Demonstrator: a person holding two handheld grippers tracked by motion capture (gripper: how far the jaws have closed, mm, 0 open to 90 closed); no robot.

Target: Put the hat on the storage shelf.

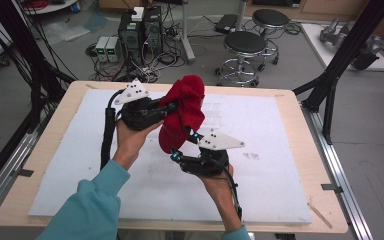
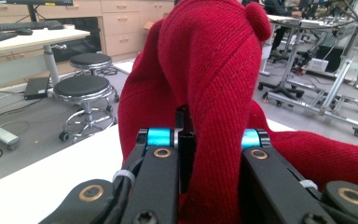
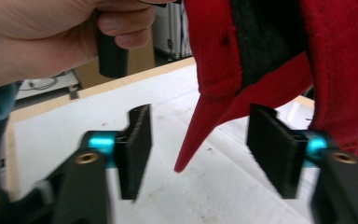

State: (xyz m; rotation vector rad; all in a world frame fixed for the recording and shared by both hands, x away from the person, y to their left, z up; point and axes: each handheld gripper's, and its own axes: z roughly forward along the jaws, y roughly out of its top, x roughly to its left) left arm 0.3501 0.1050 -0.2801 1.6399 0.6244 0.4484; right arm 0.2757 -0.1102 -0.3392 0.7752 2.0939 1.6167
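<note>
- We see a wooden table topped with a white mat, both bare around the work.
- Above the mat's middle hangs a red knitted garment (thick, ribbed wool with a dark lining that shows in the right gripper view); it is lifted clear of the mat, bunched at the top and tapering to a point below.
- The left gripper is clamped on the red knitted garment: in the left gripper view the wool is squeezed between its jaws and billows up over them.
- The left hand grasps that gripper's handle, with a teal sleeve behind it.
- The right gripper sits just below the garment; its jaws stand apart, and the pointed lower tip hangs between the pads without touching either.
</note>
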